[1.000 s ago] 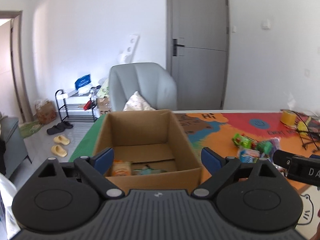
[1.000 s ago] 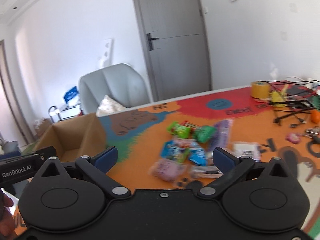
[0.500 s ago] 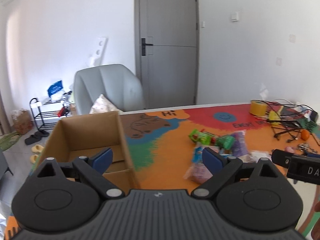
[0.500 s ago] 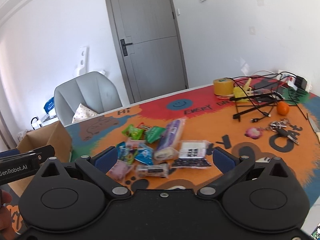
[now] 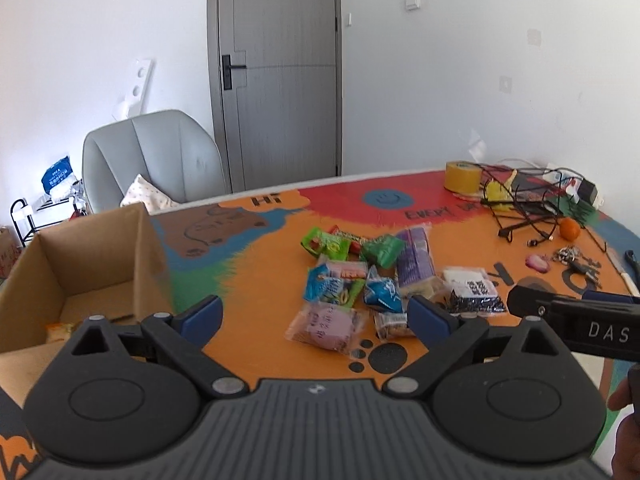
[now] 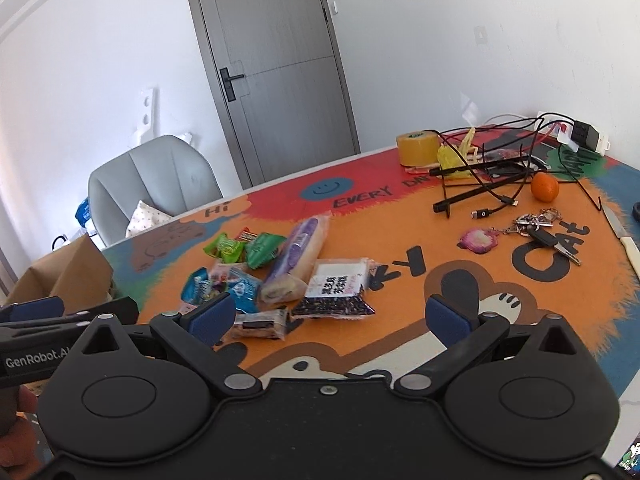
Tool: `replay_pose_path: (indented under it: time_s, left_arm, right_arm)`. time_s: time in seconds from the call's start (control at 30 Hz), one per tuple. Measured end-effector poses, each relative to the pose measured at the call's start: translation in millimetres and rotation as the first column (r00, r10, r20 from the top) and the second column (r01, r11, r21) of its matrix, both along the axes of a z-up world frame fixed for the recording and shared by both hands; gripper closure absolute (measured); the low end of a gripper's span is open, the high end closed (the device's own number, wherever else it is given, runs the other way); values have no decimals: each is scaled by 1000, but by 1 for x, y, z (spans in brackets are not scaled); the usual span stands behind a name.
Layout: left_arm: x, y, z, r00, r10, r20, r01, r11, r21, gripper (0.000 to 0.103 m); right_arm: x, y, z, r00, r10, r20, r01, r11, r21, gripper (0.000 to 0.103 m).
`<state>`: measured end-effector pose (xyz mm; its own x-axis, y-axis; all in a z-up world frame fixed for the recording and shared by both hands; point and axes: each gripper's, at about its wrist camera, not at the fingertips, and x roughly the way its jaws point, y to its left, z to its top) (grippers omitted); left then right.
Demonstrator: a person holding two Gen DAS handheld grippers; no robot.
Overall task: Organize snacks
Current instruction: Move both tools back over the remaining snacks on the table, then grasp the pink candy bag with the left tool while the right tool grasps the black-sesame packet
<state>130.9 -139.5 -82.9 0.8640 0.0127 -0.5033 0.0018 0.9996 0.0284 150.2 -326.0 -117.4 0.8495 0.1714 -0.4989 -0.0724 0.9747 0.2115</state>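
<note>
Both grippers empty, fingers spread wide. Left gripper (image 5: 314,316) hangs above the near edge of the snack pile; right gripper (image 6: 330,316) hangs just to the pile's right, over bare mat (image 6: 520,292).

Snacks sit in a loose cluster mid-table: pink packet (image 5: 326,326) nearest the left gripper, blue packets (image 5: 352,286) behind it, green ones (image 5: 352,246) further back, a long purple-wrapped roll (image 6: 298,258), and a clear bag w/ white label (image 6: 336,288). Cardboard box (image 5: 86,264) stands open at the left end, well apart from the pile; something orange lies in its near corner, prob. a snack already dropped in, but it's blurred.

Step in hand looks like picking the next packet for the box. To do it well: take the pink one, it's nearest and on the pile's edge w/ nothing on top. Come down w/ one finger each side, pinch the crinkly edge rather than the flat middle, lift clear before swinging left. Keep off the cables (image 6: 492,176) and keys (image 6: 540,228); not snacks.
</note>
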Motion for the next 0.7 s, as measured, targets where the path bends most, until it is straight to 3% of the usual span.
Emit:
replay_pose_path:
  time_s: [0.7]
  left_arm:
    - [63,5,-47,992,45,-119,-49,998,-34,12]
  right_arm:
    - [61,8,-30,995,-11,-98,8,1000,-29,12]
